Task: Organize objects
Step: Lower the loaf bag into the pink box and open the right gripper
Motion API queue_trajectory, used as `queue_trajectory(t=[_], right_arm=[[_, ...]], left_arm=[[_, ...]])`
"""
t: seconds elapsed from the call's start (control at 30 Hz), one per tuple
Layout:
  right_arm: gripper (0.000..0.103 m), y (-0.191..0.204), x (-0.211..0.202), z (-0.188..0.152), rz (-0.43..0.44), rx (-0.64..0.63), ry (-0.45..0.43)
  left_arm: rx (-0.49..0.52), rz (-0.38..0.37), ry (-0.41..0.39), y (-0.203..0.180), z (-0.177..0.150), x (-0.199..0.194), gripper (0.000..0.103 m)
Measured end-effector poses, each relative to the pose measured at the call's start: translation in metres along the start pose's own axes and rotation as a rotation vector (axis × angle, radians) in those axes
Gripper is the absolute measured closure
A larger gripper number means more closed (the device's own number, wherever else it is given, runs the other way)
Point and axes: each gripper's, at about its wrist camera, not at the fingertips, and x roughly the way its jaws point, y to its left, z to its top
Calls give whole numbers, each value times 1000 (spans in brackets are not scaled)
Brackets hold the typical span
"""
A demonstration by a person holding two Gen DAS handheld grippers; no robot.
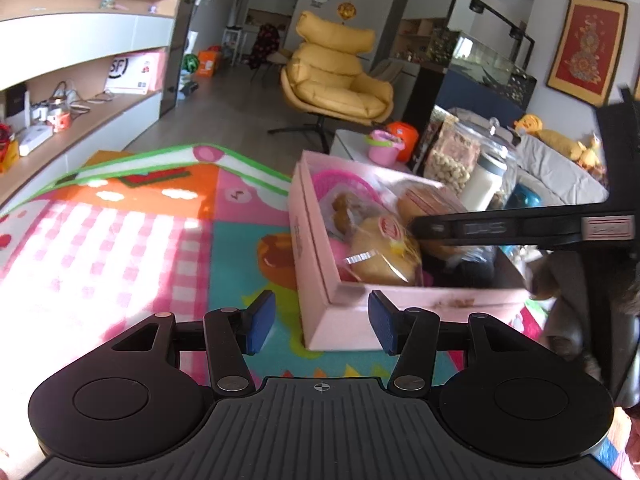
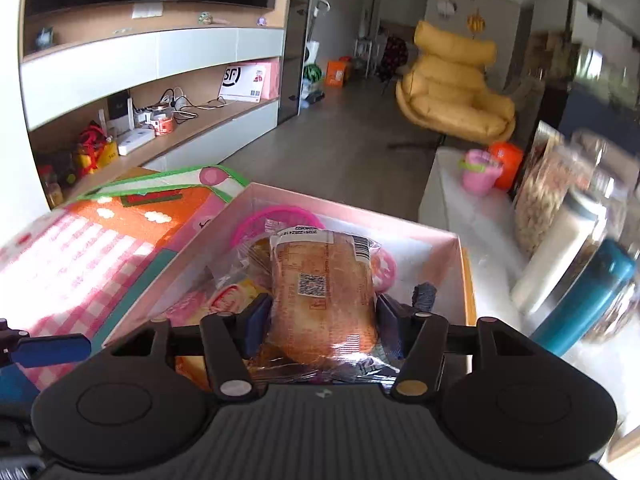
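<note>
While the left tool [image 1: 321, 322] gapes, the right tool [image 2: 323, 330] grips wrapped bread [image 2: 320, 292].

Pink box [image 2: 454, 248], open at top, standing on colourful play mat. Inside: wrapped bread [image 2: 322, 300], golden brown, in clear plastic with barcode label and QR sticker, raised over other contents and squeezed at both sides between blue pads. Below it round bun [image 1: 384, 254] in clear wrapper with red label, small brown pastries [image 1: 344, 208], pink basket [image 2: 272, 220] at far side.
</note>
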Motion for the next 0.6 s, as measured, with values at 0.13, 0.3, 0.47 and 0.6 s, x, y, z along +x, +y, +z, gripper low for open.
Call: queue_trajectory(t=[0.13,0.3,0.47,0.6], right_arm=[[41,-36,-25,1,86,152,-36],[47,-32,-30,2,49,135,-70],[52,-5,-7,9,139,139,-25],[53,9,3,18,95,96,-8]], left_arm=[[-2,3,-23,2,9,-3,47],[14,16,-30,-2,18,1,47],[33,19,-20,-3,17,1,47],[30,28,-8,2,16,3,47]])
